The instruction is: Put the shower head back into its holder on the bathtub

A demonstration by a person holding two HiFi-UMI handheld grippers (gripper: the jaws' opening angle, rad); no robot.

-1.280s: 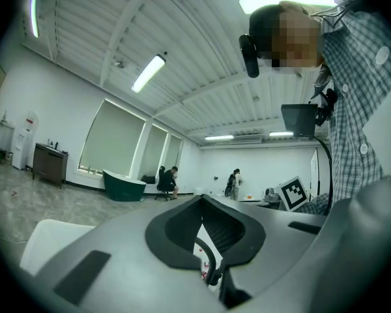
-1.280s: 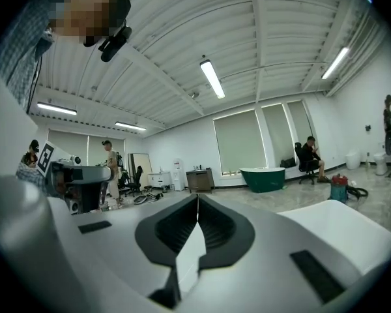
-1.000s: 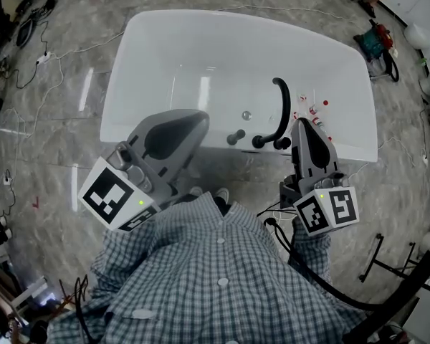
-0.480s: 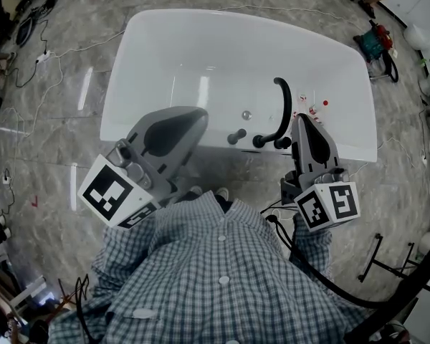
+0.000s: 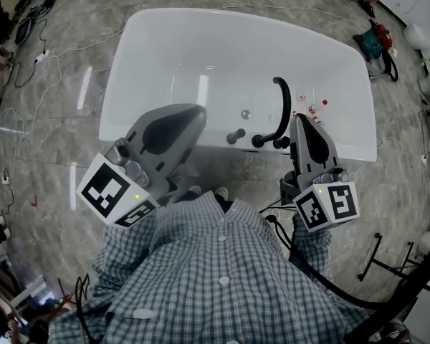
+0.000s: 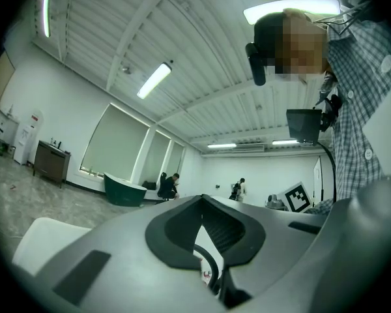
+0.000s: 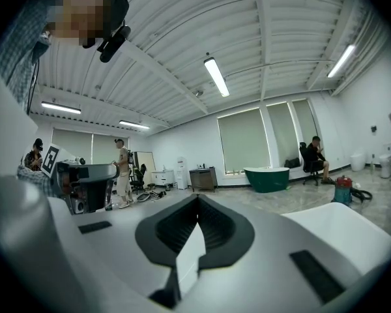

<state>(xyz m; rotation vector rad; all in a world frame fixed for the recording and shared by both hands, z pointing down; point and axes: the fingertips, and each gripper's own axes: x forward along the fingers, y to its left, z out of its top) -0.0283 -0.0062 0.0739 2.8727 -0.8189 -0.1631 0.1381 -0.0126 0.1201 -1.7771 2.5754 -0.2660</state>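
white and glossy, the bathtub (image 5: 201, 21) stands on a grey marbled floor (image 5: 57, 127), seen from above by a person in a checked shirt (image 5: 215, 278). on its near rim sits a black tap set: a small knob (image 5: 235, 135), a tall curved spout (image 5: 280, 106) arching over the basin, and a short black fitting (image 5: 282, 143) at the spout's right. whether that fitting is the shower head seated in its holder cannot be told from here. a few small red-and-white items (image 5: 312, 110) lie on the rim just right of the spout

the left gripper (image 5: 199, 113) hangs over the near wall of the tub, left of the knob, and its own view shows the jaws brought together at the tips with nothing held; only the tub and the dark spout show through the gap behind them. the right gripper (image 5: 299, 120) points at the rim just beside the short fitting, jaws likewise closed tip to tip and empty in its own view. each carries its marker cube (image 5: 115, 192) near the person's chest
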